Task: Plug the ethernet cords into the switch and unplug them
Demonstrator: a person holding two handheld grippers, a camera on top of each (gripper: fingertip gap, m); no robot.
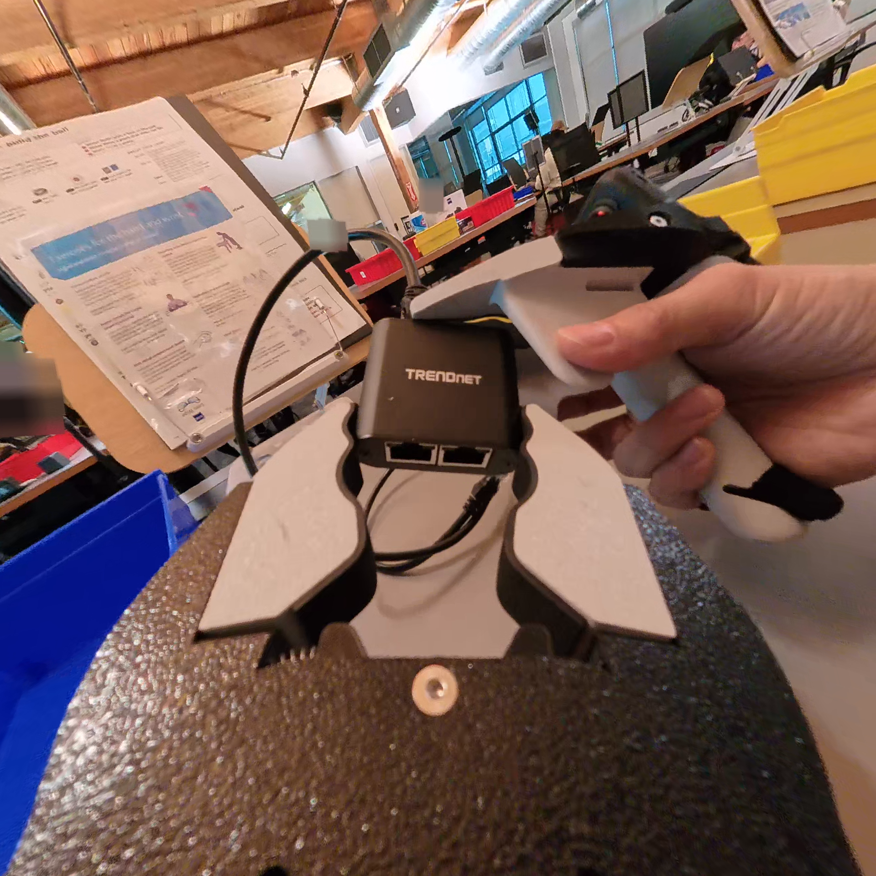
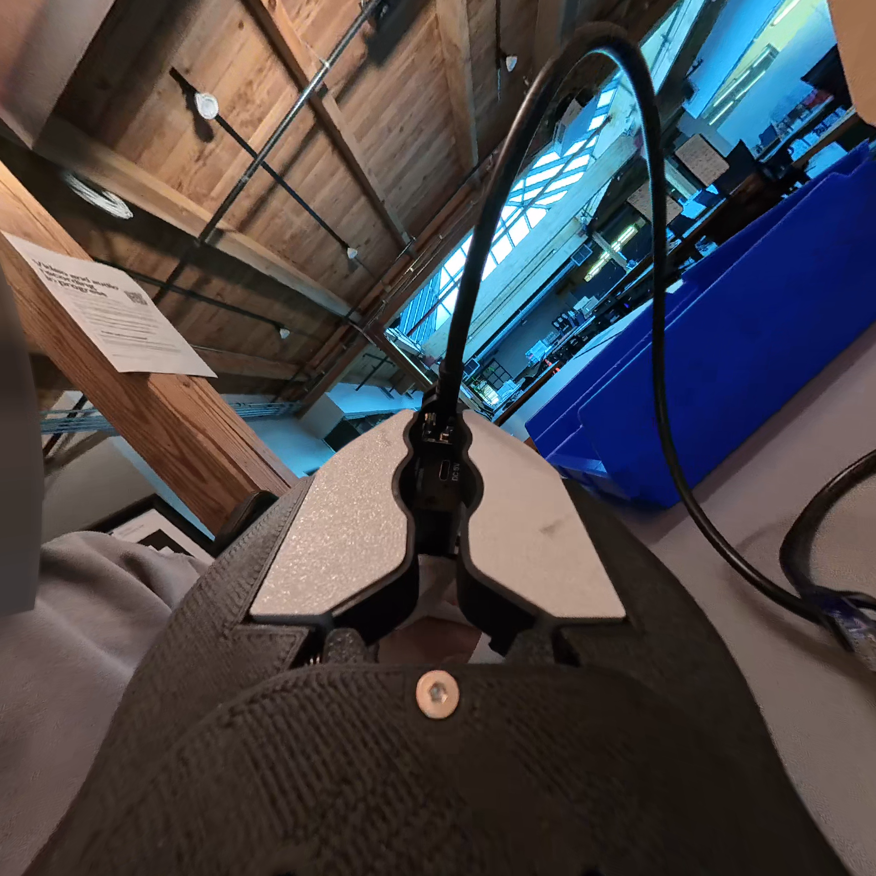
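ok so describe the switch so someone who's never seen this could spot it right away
Look between the grey fingers of the left hand-held gripper, which clamp it above the pale table. The switch is a small black box. Unlike the black cables below it, it shows two empty ports side by side.

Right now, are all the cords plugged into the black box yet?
Not yet. Done: one black cord looks plugged into the switch's far end. In hand: the left gripper and right gripper both clamp the switch. Left: its two front ports are empty, and a loose cord lies on the table below. After plugging comes all the unplugging.
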